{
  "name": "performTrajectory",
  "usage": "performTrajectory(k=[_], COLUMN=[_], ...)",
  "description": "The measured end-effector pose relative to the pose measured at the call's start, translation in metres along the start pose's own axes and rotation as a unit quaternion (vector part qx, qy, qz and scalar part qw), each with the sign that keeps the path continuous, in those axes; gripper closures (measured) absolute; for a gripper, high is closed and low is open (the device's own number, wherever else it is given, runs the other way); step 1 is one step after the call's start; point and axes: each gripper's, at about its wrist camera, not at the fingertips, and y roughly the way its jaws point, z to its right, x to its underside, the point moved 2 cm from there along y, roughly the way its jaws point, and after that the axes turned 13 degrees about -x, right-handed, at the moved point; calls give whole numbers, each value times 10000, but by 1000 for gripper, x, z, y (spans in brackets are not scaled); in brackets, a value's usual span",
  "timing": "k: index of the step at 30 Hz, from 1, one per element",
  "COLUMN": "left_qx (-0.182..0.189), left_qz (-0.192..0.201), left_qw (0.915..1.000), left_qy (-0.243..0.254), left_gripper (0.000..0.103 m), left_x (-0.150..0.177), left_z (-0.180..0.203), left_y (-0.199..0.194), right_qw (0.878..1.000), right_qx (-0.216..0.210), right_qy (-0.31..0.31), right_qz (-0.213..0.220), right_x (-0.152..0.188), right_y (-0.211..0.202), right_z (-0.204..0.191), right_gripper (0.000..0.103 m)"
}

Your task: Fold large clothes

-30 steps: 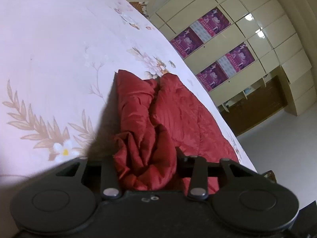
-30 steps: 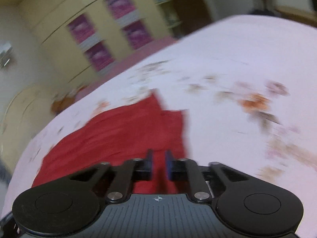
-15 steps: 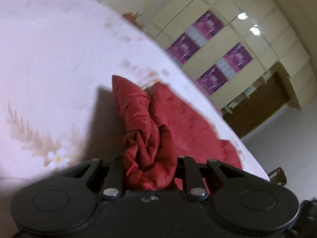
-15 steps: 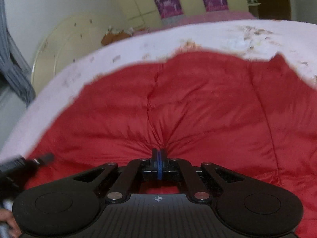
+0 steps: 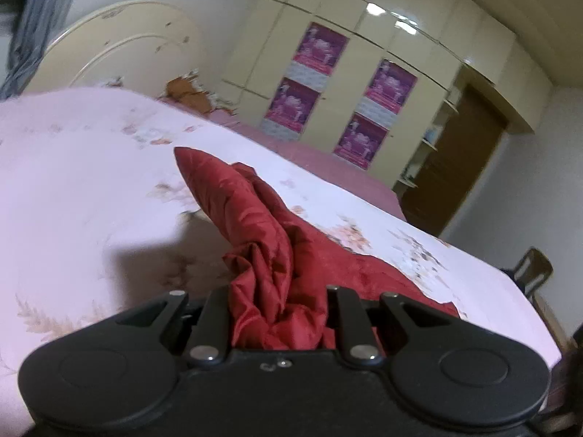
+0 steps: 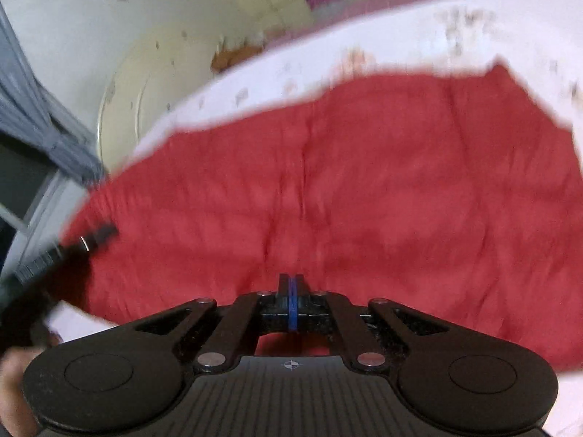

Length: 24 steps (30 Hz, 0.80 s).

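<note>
Left hand-held gripper point(image 5: 278, 313) clamps a bunched red garment point(image 5: 262, 240); right hand-held gripper point(image 6: 291, 291) pinched shut on its spread part, garment lying on the pale floral bed point(image 5: 80, 167). Behind: cream headboard point(image 5: 120, 43), wardrobe w/ purple posters point(image 5: 320, 47), brown door point(image 5: 459, 160).

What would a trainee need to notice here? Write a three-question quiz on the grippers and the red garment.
1. True or false: the left gripper has a bunch of the red garment between its fingers.
2. How do the right gripper's jaws stand? A) wide apart B) closed together
3. What does the garment lie on?

Key:
1. True.
2. B; whether they pinch fabric is unclear.
3. The floral bedsheet.
</note>
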Motion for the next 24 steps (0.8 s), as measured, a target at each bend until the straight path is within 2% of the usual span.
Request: performTrajectory(k=[3,5,7,8,10,12,14,15,19,24], left_qx=[26,35,67,81,123,189,239,274,459,779], left_qz=[128,193,226,242,267,282,317,329,340,178], left_qw=[9996,9992,9988,9986,9979,9971,9961,9954,9914,9824], left_qy=[255,356,428,468,569,676,785,852,1178,1690], left_gripper=[85,85,85,85,85,85,85,85,85,86], left_x=[1,0,-2,-2,-2,0,1,1,4,21], left_z=[21,31,39,43,51,63,75,82,116,173], left_y=[-7,-10,-12,-13,-16,-18,-20,-21,-20,-11], right_qw=[9999,10000,9972,9936,9821,9698,9635,9634,9772,9824], right_qx=[20,-55,-95,77,586,1195,1638,1710,1288,1014], right_qy=[-94,49,44,16,-20,196,510,625,597,679], right_qz=[-32,35,734,1124,1790,2119,2054,1967,1577,1411], right_x=[8,2,-1,-3,-4,-5,-8,-8,-8,-5], right_y=[18,11,-23,-45,-88,-118,-128,-129,-107,-101], right_z=[10,11,13,18,35,61,89,100,108,117], right_gripper=[103,103,103,103,103,103,103,103,103,103])
